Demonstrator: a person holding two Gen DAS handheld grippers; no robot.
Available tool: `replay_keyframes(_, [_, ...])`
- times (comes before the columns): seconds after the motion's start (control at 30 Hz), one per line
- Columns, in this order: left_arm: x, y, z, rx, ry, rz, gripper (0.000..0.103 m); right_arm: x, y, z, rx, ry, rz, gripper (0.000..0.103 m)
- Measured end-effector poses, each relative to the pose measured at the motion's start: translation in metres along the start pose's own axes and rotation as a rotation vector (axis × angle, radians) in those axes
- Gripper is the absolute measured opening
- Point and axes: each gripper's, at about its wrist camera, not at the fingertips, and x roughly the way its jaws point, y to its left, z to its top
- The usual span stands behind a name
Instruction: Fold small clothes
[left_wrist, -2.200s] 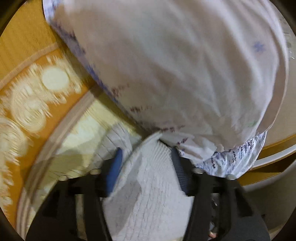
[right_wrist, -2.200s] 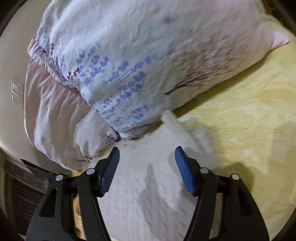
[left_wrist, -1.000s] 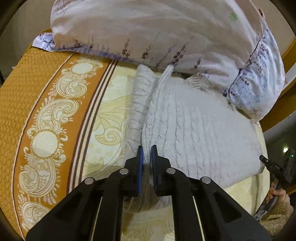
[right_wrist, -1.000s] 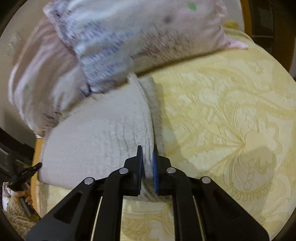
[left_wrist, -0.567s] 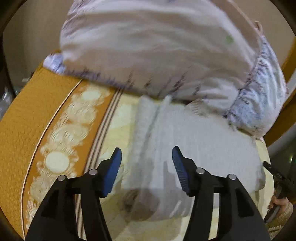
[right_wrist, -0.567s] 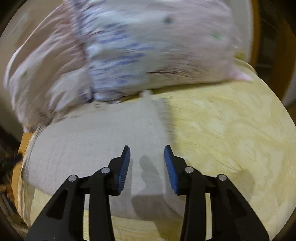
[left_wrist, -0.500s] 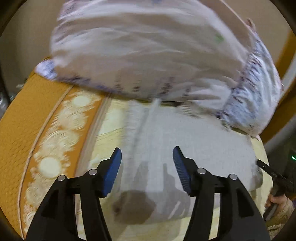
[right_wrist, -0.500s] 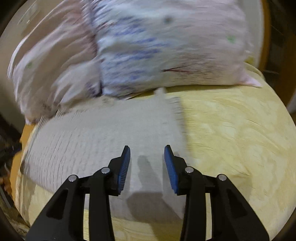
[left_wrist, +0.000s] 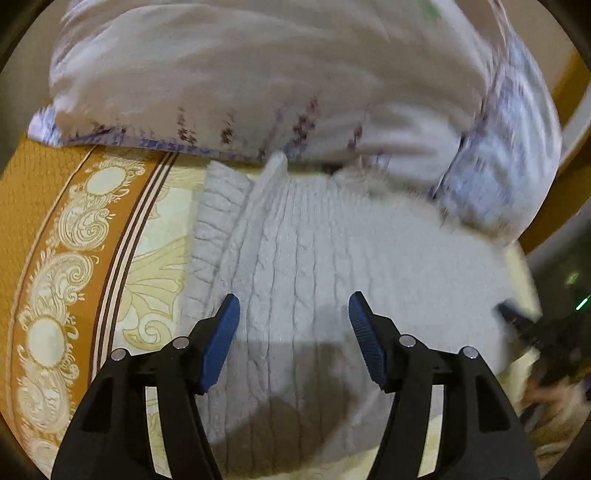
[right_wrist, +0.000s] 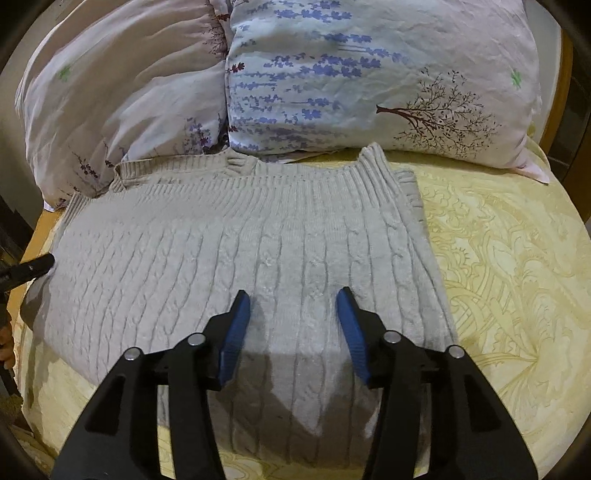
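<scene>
yellow patterned bedspread (right_wrist: 498, 258), orange border (left_wrist: 44, 229); two floral pillows (right_wrist: 369, 74) against wooden headboard (right_wrist: 554, 122).

One knitted sweater (right_wrist: 236, 258), two pillows (right_wrist: 369, 81), one patterned bedspread (right_wrist: 517, 277), and two grippers (right_wrist: 293, 314).

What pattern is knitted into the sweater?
Vertical cable knit on the pale grey sweater; clearest in the right wrist view.

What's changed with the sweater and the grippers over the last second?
Both let go: the left hand-held gripper and right hand-held gripper, shut on the grey cable-knit sweater's edge before, now stand apart above it, the right's jaws opening. The sweater stays folded flat against the floral pillows.
</scene>
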Motion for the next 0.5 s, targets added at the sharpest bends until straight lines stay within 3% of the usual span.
replay_keyframes(0.1, [-0.010,0.025,0.008,-0.128,-0.033,-0.054,0.063,0.002,0.003,0.000,-0.007,0.001,0.002,0.060])
replay_keyframes(0.2, [-0.011,0.049,0.015,-0.212,-0.029,-0.048,0.062,0.002,0.006,0.000,-0.010,0.006,0.006,0.064])
replay_keyframes(0.5, [0.015,0.070,0.020,-0.311,0.049,-0.118,0.062,0.003,0.007,0.001,-0.013,0.011,0.006,0.066])
